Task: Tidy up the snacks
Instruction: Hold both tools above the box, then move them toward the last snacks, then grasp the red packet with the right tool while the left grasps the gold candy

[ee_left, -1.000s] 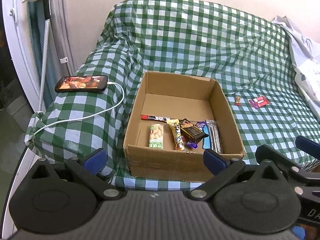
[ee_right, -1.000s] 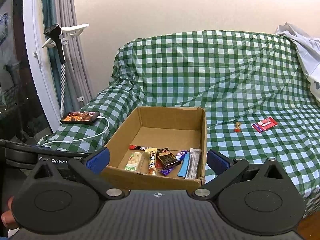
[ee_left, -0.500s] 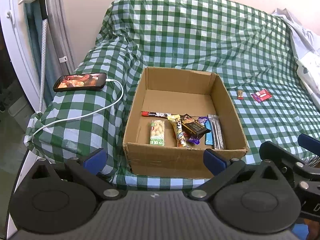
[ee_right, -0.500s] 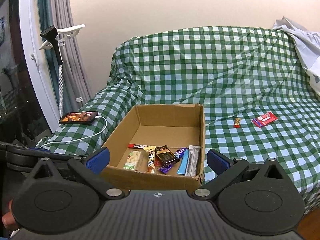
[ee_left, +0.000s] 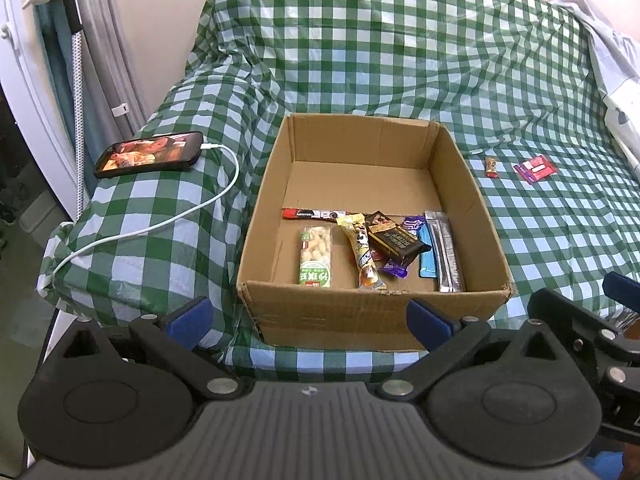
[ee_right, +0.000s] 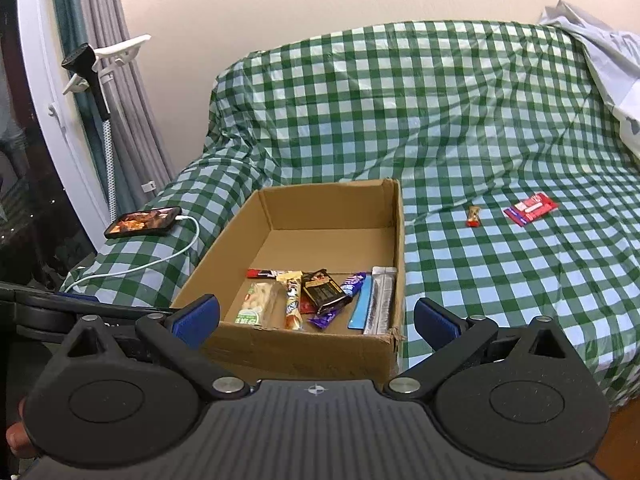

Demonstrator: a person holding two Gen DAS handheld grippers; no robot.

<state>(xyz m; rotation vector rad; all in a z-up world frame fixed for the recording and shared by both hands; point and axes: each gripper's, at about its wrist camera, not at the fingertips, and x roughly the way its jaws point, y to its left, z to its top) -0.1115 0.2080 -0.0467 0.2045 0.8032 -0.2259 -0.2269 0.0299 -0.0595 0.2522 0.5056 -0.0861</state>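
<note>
An open cardboard box sits on a green checked sofa cover. Several snack bars lie along its near floor, among them a green-labelled peanut pack and a dark chocolate pack. A small red and gold candy and a red and purple wafer pack lie on the cover to the right of the box. My left gripper and right gripper are both open and empty, in front of the box.
A phone with a lit screen and a white cable lies on the sofa's left arm. A white cloth is bunched at the far right. Curtains and a white frame stand at the left.
Both grippers have drawn slightly back and lowered, so the box sits a little lower in view. Nothing was picked up or released.
</note>
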